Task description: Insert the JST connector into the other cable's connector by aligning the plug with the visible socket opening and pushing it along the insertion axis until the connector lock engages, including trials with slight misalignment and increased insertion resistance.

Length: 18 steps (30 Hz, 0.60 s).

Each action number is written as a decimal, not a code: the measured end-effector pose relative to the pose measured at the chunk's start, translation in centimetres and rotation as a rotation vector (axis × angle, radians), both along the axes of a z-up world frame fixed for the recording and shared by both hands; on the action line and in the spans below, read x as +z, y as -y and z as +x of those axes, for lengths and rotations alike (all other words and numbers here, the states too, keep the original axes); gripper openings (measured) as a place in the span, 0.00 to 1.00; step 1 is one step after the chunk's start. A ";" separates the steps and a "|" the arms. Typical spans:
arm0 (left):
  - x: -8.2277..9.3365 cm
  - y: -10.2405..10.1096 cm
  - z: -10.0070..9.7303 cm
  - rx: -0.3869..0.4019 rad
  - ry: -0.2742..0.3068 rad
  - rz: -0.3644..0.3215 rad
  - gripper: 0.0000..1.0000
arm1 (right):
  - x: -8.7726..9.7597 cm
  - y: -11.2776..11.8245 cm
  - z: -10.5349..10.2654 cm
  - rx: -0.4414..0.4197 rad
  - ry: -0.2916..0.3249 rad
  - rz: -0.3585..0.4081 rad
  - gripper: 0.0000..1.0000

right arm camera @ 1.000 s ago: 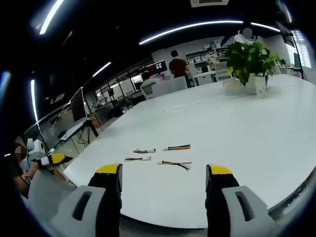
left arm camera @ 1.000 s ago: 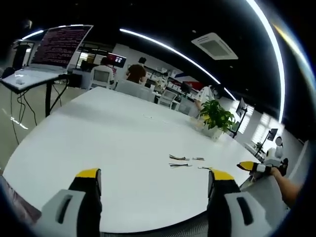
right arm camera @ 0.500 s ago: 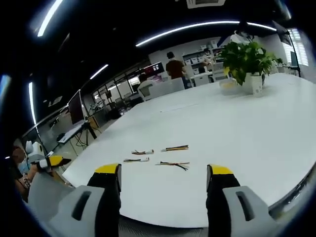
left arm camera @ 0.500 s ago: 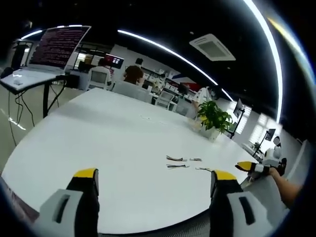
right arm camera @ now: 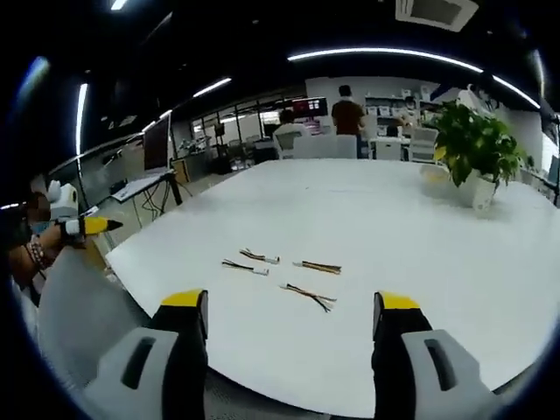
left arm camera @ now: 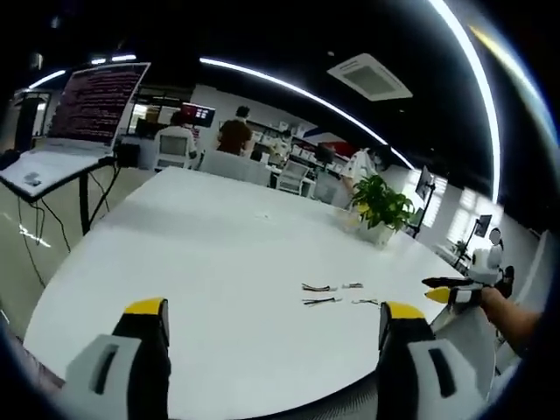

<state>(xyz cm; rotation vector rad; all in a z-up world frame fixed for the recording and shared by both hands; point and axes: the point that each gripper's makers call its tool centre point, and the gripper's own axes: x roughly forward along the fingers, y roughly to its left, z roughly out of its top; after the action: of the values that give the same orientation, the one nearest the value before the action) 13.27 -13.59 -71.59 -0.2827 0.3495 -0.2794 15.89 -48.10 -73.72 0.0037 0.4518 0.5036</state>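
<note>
While both views have been swung over the last second, the four cable pieces [right arm camera: 280, 271] are seen unmoved on the white bench [right arm camera: 394, 219], with left hand-held gripper [left arm camera: 271, 319] and right hand-held gripper [right arm camera: 293, 311] held agape, empty, insertion unstarted.

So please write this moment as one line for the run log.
phase: before pickup | left gripper: open, empty | right gripper: open, empty | cables: lying apart on white table, untouched

You see long ceiling light strips [left arm camera: 289, 83] shining bright above a dark ceiling. The white table [right arm camera: 367, 219] glows evenly with soft shadows. Straight lines bend near the edges, and far things look fuzzy.
</note>
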 end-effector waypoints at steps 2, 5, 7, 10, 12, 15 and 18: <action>0.1 0.2 0.2 0.003 0.012 0.007 0.99 | 0.0 -0.2 -0.3 0.025 -0.009 0.010 0.75; -0.3 0.9 0.4 -0.020 0.005 0.032 0.99 | -0.4 -0.1 -0.6 0.046 -0.024 -0.006 0.72; -1.1 1.3 0.5 -0.038 -0.021 0.063 0.99 | -1.1 0.2 -0.8 0.054 -0.039 -0.018 0.71; -1.3 0.9 0.6 -0.037 -0.027 0.131 0.99 | -1.8 0.5 -0.8 0.057 -0.063 -0.018 0.69; -1.0 0.8 0.7 -0.031 -0.023 0.128 0.99 | -2.0 0.6 -0.8 0.058 -0.063 -0.018 0.69; -0.9 0.7 1.0 -0.035 -0.041 0.108 0.99 | -2.2 0.7 -0.6 0.056 -0.074 -0.007 0.70; -0.4 0.6 1.1 -0.035 -0.034 0.128 0.99 | -2.5 1.0 -0.4 0.056 -0.087 -0.034 0.70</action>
<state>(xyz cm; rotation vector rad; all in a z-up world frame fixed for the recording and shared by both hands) 14.40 -14.15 -72.00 -0.1561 0.4049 -0.2852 15.49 -49.14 -76.20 -0.0202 0.5472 0.5524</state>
